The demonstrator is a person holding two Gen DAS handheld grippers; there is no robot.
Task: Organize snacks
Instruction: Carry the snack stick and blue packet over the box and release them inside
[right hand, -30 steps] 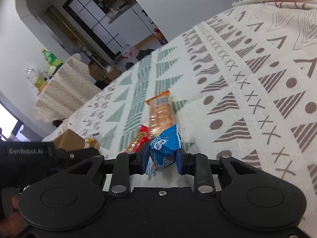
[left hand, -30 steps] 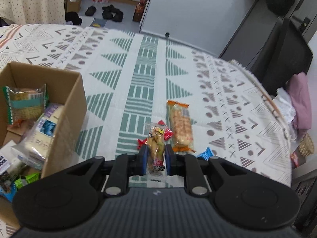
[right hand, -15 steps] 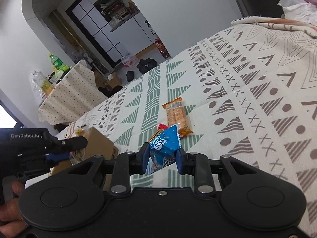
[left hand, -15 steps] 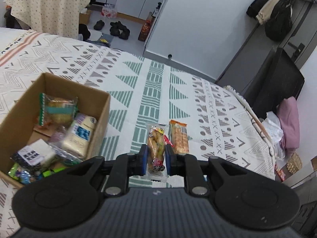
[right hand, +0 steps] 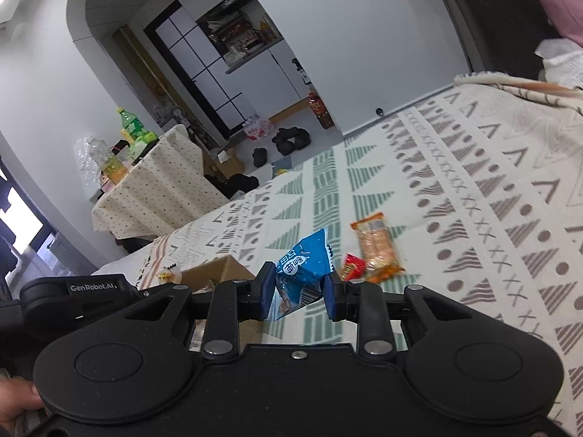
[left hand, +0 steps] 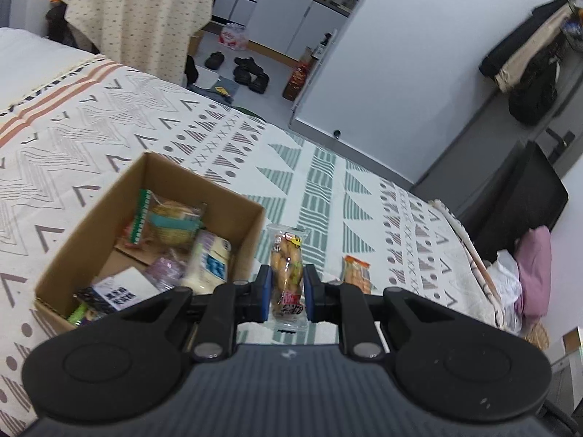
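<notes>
My left gripper is shut on a clear packet of golden twisted pastry, held in the air just right of the cardboard box. Several snacks lie inside that box, among them a green-edged biscuit pack and a white pack. My right gripper is shut on a blue snack packet, above the patterned bedspread. An orange cracker packet and a small red wrapper lie on the bedspread. The orange cracker packet also shows beside my left fingers. The left gripper's body appears at the lower left of the right wrist view.
The box stands left of the loose snacks. Beyond the bed's far edge are shoes on the floor, a cloth-covered table and a white wall panel. A dark chair and pink cloth stand at the right.
Both grippers have risen with their packets still held. The left one has moved left toward the box, so the whole box is now in its view. The cracker packet looks farther away.
</notes>
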